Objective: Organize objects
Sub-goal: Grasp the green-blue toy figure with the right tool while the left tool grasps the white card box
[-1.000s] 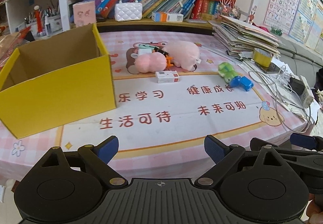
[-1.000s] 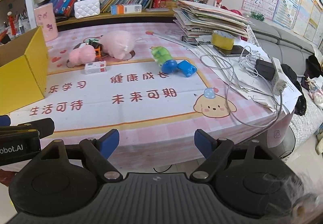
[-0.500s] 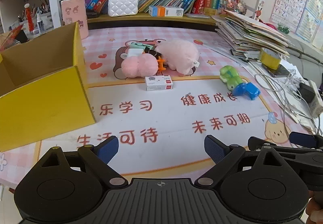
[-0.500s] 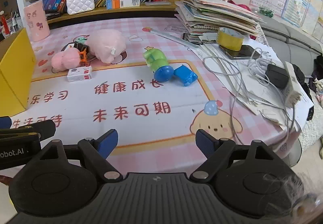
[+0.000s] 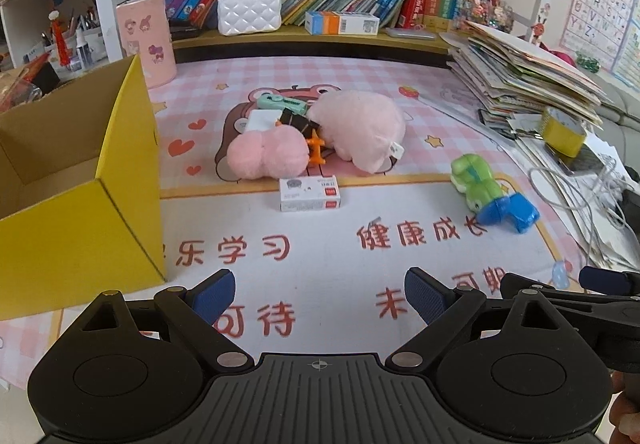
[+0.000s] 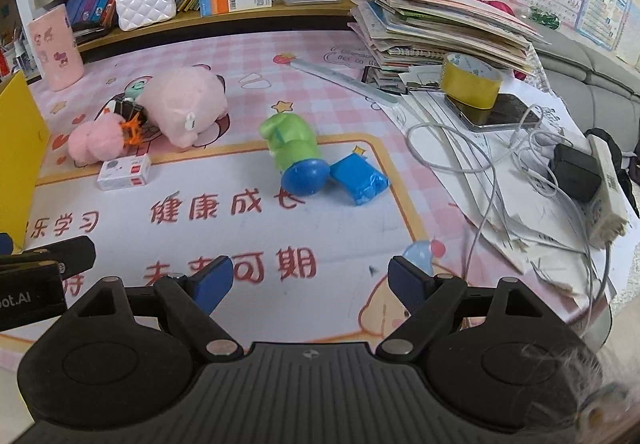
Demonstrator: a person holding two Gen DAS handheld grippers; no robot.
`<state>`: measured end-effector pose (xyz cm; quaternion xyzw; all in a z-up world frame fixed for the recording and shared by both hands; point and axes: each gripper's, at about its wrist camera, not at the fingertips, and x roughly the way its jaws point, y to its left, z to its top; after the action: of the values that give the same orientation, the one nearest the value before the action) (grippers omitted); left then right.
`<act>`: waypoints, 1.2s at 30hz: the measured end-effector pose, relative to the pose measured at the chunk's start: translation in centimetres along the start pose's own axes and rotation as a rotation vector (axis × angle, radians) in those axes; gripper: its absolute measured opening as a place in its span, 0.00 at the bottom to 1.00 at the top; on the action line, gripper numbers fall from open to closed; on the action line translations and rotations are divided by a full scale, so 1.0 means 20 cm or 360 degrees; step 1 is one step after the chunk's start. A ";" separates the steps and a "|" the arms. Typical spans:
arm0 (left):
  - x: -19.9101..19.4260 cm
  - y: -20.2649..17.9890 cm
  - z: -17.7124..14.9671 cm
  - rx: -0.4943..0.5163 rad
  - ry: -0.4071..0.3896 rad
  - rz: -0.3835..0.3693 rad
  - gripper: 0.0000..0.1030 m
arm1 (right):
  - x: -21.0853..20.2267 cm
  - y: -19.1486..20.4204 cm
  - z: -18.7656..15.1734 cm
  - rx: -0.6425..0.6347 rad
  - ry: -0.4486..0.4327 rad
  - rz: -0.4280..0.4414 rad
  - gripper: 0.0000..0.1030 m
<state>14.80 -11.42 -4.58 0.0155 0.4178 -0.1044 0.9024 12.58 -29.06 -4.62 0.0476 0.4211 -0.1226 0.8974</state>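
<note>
An open yellow cardboard box (image 5: 80,212) stands at the left of the table; its edge also shows in the right wrist view (image 6: 20,148). A pile of toys lies mid-table: a large pink plush (image 5: 360,130) (image 6: 184,104), a small pink plush (image 5: 266,156) (image 6: 96,142), a small white carton (image 5: 310,193) (image 6: 125,172), and a green toy with blue base (image 5: 478,190) (image 6: 294,148) beside a blue packet (image 6: 360,180). My left gripper (image 5: 318,294) and my right gripper (image 6: 310,280) are both open and empty, over the mat short of the toys.
A bookshelf with a white purse (image 5: 249,12) and a pink canister (image 5: 148,40) lines the back. A paper stack (image 6: 444,24), a yellow tape roll (image 6: 472,84), a phone, cables and a power strip (image 6: 608,184) crowd the right side.
Both grippers have moved forward over the table toward the toys, which now look larger and nearer. The jaws stay open. Nothing on the table has moved.
</note>
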 end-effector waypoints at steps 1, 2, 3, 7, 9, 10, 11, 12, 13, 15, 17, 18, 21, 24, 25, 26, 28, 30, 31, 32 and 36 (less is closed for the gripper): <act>0.01 0.00 0.01 -0.0004 -0.0001 0.0004 0.91 | 0.01 0.00 0.01 -0.0001 0.0000 0.0005 0.82; 0.02 -0.01 0.02 -0.0008 -0.0001 0.0008 0.91 | 0.02 -0.01 0.02 -0.0003 0.0001 0.0008 0.82; 0.02 -0.01 0.02 -0.0010 0.0000 0.0011 0.90 | 0.03 -0.01 0.03 -0.0005 0.0001 0.0010 0.82; 0.07 -0.02 0.05 -0.0022 0.0020 0.0021 0.90 | 0.09 -0.03 0.07 -0.0008 0.0019 0.0012 0.82; 0.10 -0.03 0.07 -0.0030 0.0022 0.0028 0.90 | 0.13 -0.04 0.09 -0.0005 0.0028 0.0008 0.82; 0.11 -0.03 0.08 -0.0033 0.0023 0.0032 0.90 | 0.15 -0.05 0.10 -0.0004 0.0033 0.0006 0.83; 0.12 -0.03 0.08 -0.0037 0.0025 0.0036 0.90 | 0.17 -0.05 0.11 -0.0003 0.0039 0.0006 0.83; 0.13 -0.03 0.10 -0.0039 0.0024 0.0044 0.87 | 0.19 -0.05 0.12 -0.0004 0.0043 0.0005 0.83; 0.15 -0.03 0.11 -0.0039 0.0021 0.0049 0.84 | 0.20 -0.06 0.13 -0.0006 0.0043 0.0002 0.82; 0.18 -0.04 0.14 -0.0042 0.0016 0.0070 0.77 | 0.24 -0.07 0.15 -0.0007 0.0038 -0.0006 0.80; 0.22 -0.03 0.17 -0.0051 0.0011 0.0087 0.73 | 0.27 -0.08 0.17 -0.0014 0.0029 -0.0025 0.77; 0.24 -0.03 0.18 -0.0054 0.0011 0.0100 0.72 | 0.28 -0.09 0.18 -0.0017 0.0026 -0.0032 0.76; 0.33 -0.03 0.22 -0.0065 0.0028 0.0140 0.72 | 0.31 -0.11 0.20 -0.0025 0.0025 -0.0028 0.76; 0.41 -0.03 0.24 -0.0064 0.0063 0.0163 0.72 | 0.32 -0.11 0.22 -0.0049 0.0009 0.0005 0.77; 0.44 -0.03 0.24 -0.0062 0.0073 0.0173 0.72 | 0.32 -0.11 0.22 -0.0063 0.0002 0.0017 0.77; 0.46 -0.03 0.24 -0.0059 0.0084 0.0183 0.72 | 0.32 -0.10 0.23 -0.0079 -0.0007 0.0033 0.77; 0.50 -0.02 0.24 -0.0063 0.0097 0.0200 0.72 | 0.32 -0.08 0.24 -0.0117 -0.0031 0.0066 0.73; 0.53 -0.02 0.25 -0.0063 0.0098 0.0220 0.73 | 0.33 -0.06 0.26 -0.0153 -0.0058 0.0085 0.70; 0.54 -0.02 0.25 -0.0066 0.0095 0.0217 0.73 | 0.33 -0.05 0.27 -0.0171 -0.0073 0.0098 0.66; 0.55 -0.03 0.26 -0.0067 0.0087 0.0215 0.73 | 0.34 -0.04 0.28 -0.0188 -0.0086 0.0113 0.63; 0.59 -0.04 0.27 -0.0044 0.0106 0.0215 0.72 | 0.39 0.02 0.31 -0.0268 -0.0117 0.0152 0.59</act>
<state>26.13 -14.97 -10.05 0.0347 0.4471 -0.0371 0.8930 22.18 -31.34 -6.62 -0.0125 0.3940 -0.0454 0.9179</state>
